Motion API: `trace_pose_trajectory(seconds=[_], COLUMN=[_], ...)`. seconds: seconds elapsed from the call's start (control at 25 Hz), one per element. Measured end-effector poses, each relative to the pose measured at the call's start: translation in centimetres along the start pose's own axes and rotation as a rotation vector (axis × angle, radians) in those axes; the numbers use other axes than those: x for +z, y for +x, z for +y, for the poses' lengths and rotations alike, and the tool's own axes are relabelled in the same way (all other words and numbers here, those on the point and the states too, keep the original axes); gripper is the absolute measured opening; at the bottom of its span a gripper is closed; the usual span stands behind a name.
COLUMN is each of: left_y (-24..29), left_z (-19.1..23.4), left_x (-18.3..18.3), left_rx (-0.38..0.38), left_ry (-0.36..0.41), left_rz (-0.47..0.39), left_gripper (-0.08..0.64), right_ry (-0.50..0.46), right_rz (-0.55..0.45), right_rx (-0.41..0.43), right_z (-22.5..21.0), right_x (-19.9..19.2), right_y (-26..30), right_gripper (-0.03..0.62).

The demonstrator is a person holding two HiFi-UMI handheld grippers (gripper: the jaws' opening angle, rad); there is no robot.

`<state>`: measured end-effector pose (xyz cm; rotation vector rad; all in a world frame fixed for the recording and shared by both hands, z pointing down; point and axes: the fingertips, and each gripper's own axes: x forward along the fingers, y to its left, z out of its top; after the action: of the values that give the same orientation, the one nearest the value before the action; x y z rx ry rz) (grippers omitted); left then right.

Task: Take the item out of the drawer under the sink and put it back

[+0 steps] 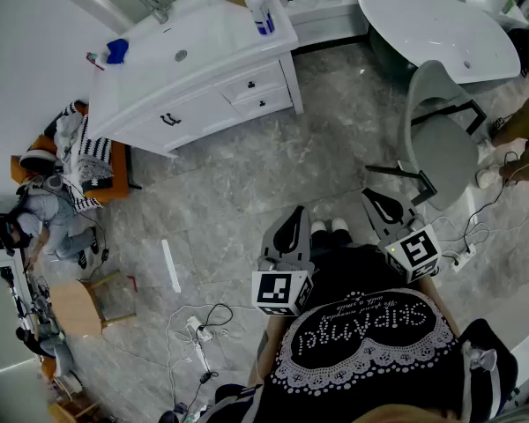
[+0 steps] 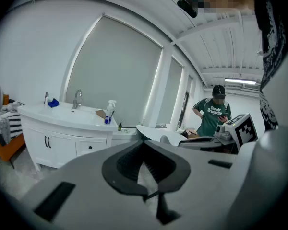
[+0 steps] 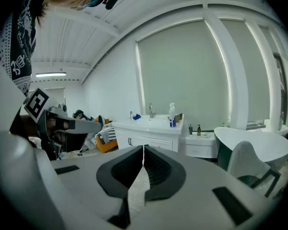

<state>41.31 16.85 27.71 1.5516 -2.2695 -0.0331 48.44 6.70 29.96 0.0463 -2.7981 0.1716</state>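
Observation:
A white sink cabinet (image 1: 194, 69) stands at the far wall, its two small drawers (image 1: 257, 93) and its doors all closed. It also shows in the left gripper view as the sink cabinet (image 2: 62, 138) and in the right gripper view as the sink cabinet (image 3: 149, 137). The item inside is hidden. My left gripper (image 1: 293, 215) is held close to my body, far from the cabinet, shut and empty, as the left gripper (image 2: 145, 143) shows. My right gripper (image 1: 377, 199) is beside it, likewise shut with nothing held, seen as the right gripper (image 3: 143, 150).
A spray bottle (image 1: 259, 9) and a blue cloth (image 1: 116, 51) sit on the counter. A grey chair (image 1: 441, 139) and a white bathtub (image 1: 441, 25) stand to the right. Cables (image 1: 203, 324) lie on the marble floor. An orange seat (image 1: 79, 161) with clothes and a person (image 1: 44, 223) are at left.

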Motion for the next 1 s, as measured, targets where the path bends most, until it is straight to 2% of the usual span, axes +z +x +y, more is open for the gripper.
trace_pose_trajectory(seconds=[0.48, 0.72, 1.0], left_y=[-0.3, 0.0, 1.0], left_z=[-2.0, -3.6, -5.0], left_x=[-0.3, -1.5, -2.2], left_rx=[0.006, 0.017, 0.001], left_ry=[0.002, -0.009, 0.009], left_rz=[0.001, 0.001, 0.02], left_gripper=[0.005, 0.005, 0.005], right_ry=[-0.002, 0.014, 0.055], right_rz=[0.003, -0.035, -0.069], right_rx=[0.028, 0.086, 0.06], right_z=[-0.1, -0.8, -2.8], right_x=[-0.5, -0.9, -1.1], right_y=[-1.5, -3.1, -4.0], right_gripper=[0.02, 0.021, 0.021])
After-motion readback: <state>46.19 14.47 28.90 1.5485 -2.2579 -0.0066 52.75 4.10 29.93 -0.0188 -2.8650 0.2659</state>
